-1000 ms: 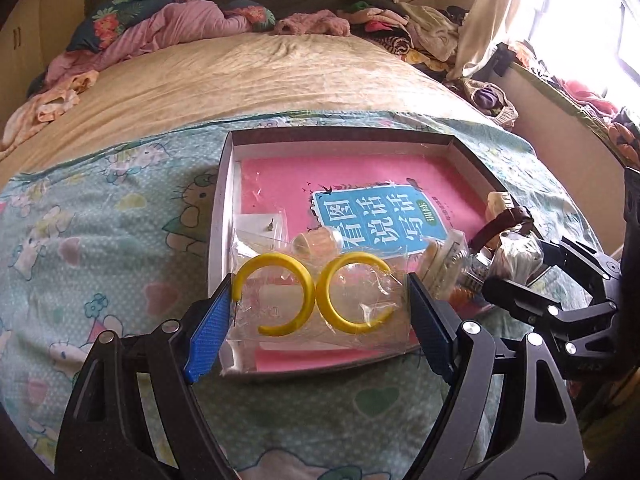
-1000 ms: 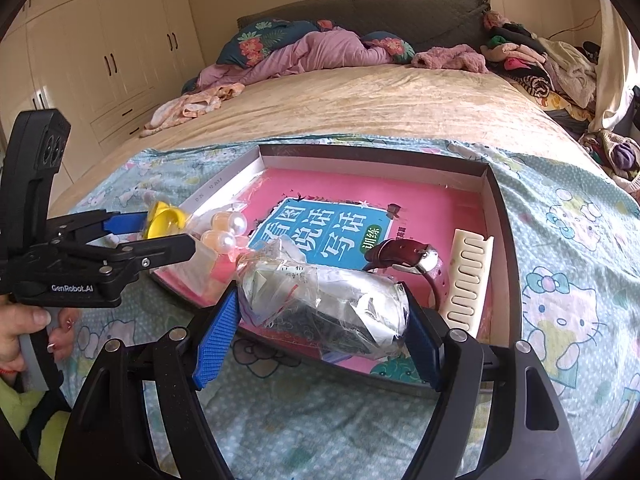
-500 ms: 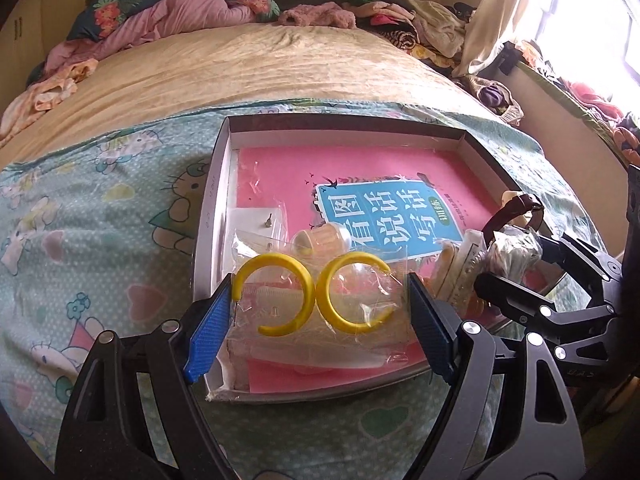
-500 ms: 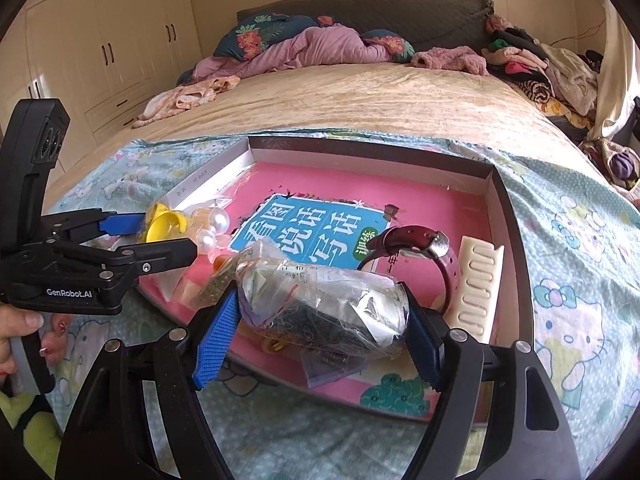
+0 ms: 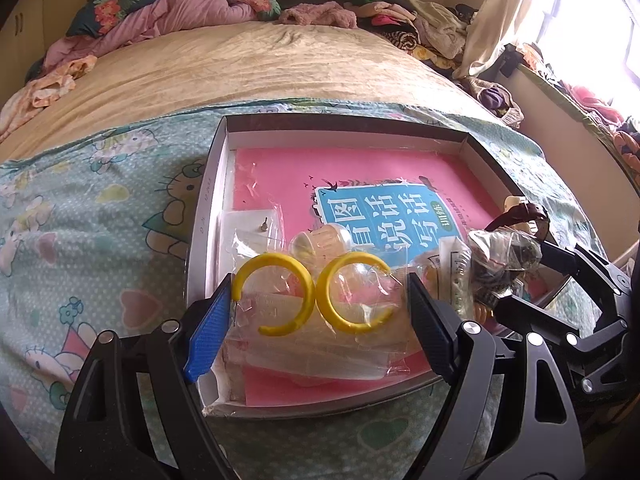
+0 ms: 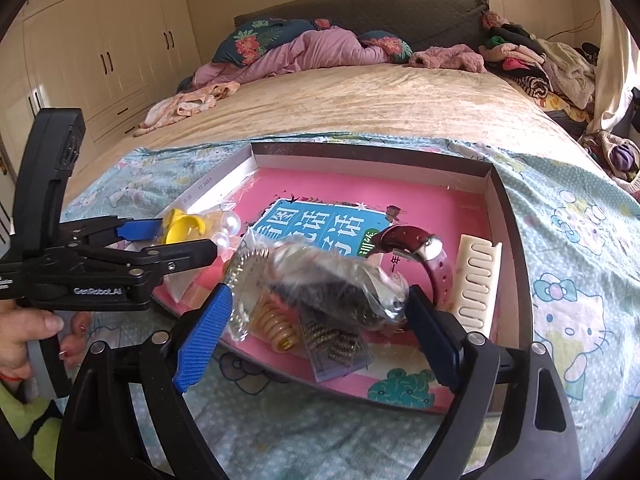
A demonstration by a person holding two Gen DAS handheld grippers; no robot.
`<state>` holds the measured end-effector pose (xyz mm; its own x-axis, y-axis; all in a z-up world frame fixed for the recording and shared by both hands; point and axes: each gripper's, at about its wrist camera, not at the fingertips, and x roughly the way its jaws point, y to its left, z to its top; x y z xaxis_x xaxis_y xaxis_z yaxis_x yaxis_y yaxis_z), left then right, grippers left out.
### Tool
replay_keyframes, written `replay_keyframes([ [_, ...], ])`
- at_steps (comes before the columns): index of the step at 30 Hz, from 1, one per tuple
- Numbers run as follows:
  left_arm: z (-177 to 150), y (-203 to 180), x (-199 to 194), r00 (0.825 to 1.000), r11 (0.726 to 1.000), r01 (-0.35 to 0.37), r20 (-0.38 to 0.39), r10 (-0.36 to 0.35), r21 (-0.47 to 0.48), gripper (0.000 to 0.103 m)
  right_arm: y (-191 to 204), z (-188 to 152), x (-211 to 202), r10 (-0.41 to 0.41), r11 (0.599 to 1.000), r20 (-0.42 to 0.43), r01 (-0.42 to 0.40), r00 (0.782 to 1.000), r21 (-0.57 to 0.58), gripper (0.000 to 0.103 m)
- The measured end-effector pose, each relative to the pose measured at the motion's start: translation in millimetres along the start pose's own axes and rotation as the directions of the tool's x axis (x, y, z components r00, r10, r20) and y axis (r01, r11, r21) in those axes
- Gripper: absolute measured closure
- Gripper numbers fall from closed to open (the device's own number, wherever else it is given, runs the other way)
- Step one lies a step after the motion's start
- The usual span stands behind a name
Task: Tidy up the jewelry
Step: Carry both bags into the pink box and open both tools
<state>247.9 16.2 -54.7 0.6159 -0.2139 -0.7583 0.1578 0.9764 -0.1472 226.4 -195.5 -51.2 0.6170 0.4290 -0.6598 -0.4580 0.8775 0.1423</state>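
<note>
Most of the jewelry is already gathered in the box (image 6: 508,216); final placing is judged unfinished. The left gripper (image 5: 320,312) is clamped on a clear bag of yellow hoops (image 5: 312,296) over the box's near edge. The right gripper (image 6: 316,312) has just been opening; a crinkled bag of chains (image 6: 320,284) sits loosely between its jaws, above the box floor.

"GenRobot.AI" in white on left claw (image 6: 160,240) body, large white Chinese characters on blue panel of pink book (image 6: 320,224), small "D 05" print on box (image 5: 204,216) rim
</note>
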Motion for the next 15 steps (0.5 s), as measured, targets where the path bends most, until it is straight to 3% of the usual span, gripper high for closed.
replay_keyframes([
  [15, 2, -3, -9, 1.0, 1.0, -0.005, 0.002, 0.005, 0.005, 0.024, -3, -5, -41, -0.025, 0.999, 0.035, 0.024, 0.999, 0.021, 0.009],
])
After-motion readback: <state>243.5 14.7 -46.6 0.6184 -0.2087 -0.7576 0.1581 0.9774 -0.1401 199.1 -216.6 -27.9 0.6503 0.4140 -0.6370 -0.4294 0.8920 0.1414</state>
